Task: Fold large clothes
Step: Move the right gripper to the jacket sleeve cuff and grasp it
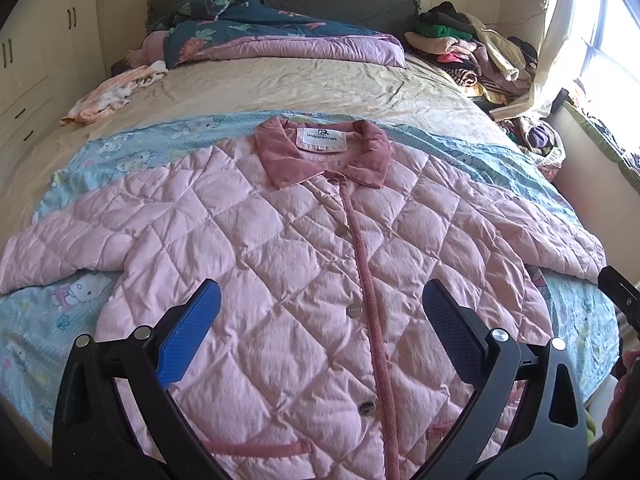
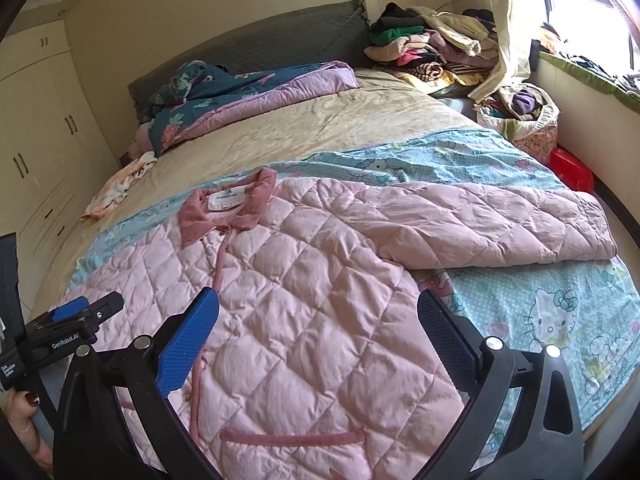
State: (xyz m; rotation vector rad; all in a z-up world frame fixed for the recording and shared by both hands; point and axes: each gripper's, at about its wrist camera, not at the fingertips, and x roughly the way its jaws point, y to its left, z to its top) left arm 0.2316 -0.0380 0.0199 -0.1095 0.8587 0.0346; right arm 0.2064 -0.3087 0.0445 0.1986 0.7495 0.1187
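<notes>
A pink quilted jacket [image 1: 304,248] lies flat, front up and buttoned, on a light-blue cartoon-cat sheet [image 1: 132,152] on the bed, sleeves spread to both sides. Its darker pink collar [image 1: 324,152] points to the headboard. My left gripper [image 1: 320,296] is open and empty above the jacket's lower front. My right gripper [image 2: 318,300] is open and empty above the jacket's right half [image 2: 320,300], near the right sleeve [image 2: 480,220]. The left gripper also shows at the left edge of the right wrist view [image 2: 88,308].
A folded pink and teal quilt [image 1: 280,36] lies at the headboard. A small peach cloth [image 1: 116,92] lies at the bed's left. A heap of clothes [image 2: 432,48] sits at the far right corner. A filled basket [image 2: 524,120] and a red box [image 2: 572,172] stand beside the bed.
</notes>
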